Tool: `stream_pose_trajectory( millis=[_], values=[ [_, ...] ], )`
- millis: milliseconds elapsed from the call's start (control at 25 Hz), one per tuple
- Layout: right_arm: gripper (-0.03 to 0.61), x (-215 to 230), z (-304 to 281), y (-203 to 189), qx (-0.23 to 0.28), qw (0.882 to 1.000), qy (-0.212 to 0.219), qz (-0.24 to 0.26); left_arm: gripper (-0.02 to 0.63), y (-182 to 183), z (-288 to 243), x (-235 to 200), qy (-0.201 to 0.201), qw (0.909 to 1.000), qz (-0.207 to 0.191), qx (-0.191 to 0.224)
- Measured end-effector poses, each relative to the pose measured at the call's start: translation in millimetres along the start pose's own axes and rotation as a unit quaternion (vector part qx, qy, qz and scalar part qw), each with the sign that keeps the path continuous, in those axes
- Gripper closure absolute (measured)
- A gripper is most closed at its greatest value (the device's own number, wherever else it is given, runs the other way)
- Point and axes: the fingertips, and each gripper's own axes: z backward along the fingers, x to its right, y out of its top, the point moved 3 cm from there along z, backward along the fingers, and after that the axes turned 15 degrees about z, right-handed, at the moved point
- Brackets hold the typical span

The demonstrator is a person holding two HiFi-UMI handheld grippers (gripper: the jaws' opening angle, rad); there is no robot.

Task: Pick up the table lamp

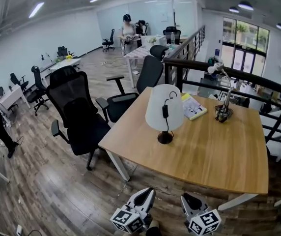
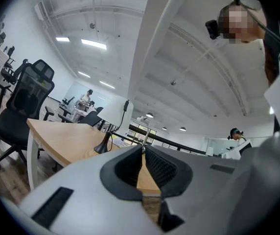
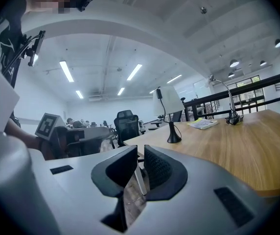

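Table lamp [image 1: 164, 113] on table [image 1: 219, 156], booklet [image 1: 193, 107] behind, desk lamp [image 1: 222, 109] right, chair [image 1: 79, 112] left

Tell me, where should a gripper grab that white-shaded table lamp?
Likely the thin stem below the shade, approached level from the near table edge. The shade is too wide for jaws, the base sits flat; only the upright stem fits.

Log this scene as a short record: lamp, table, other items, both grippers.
lamp: white shade, black base, upright on the table, untouched
table: wooden, ahead of both grippers
also on table: desk lamp and booklet, at the far side
chair: black, beside the table's left edge
left gripper: fingers together, empty, short of the table
right gripper: fingers a slim gap apart, empty, short of the table
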Motion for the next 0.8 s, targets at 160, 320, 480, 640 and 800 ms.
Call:
stream_pose_trajectory(
  millis=[160,320,480,640,800],
  values=[
    [0.522,8.2,-34.4,6.1,-0.005,1.000,-0.003,-0.001,0.588,17.2,-20.1,-25.6,-0.005,0.9999,0.009,-0.003],
    [0.522,18.6,-66.7,6.5,-0.010,1.000,-0.014,-0.007,0.588,32.8,-37.5,-53.0,-0.011,0.9998,0.011,-0.009],
    [0.522,26.9,-99.1,5.1,-0.008,1.000,-0.024,-0.009,0.588,47.6,-54.7,-79.1,-0.017,0.9997,0.014,-0.014],
    [0.522,23.7,-122.7,5.2,-0.011,1.000,-0.020,-0.002,0.588,53.7,-64.7,-97.1,-0.022,0.9995,0.009,-0.019],
    [0.522,21.4,-129.6,-1.9,-0.029,0.999,-0.015,0.000,0.588,47.8,-66.5,-106.8,-0.025,0.9990,0.019,-0.031]
  ],
)
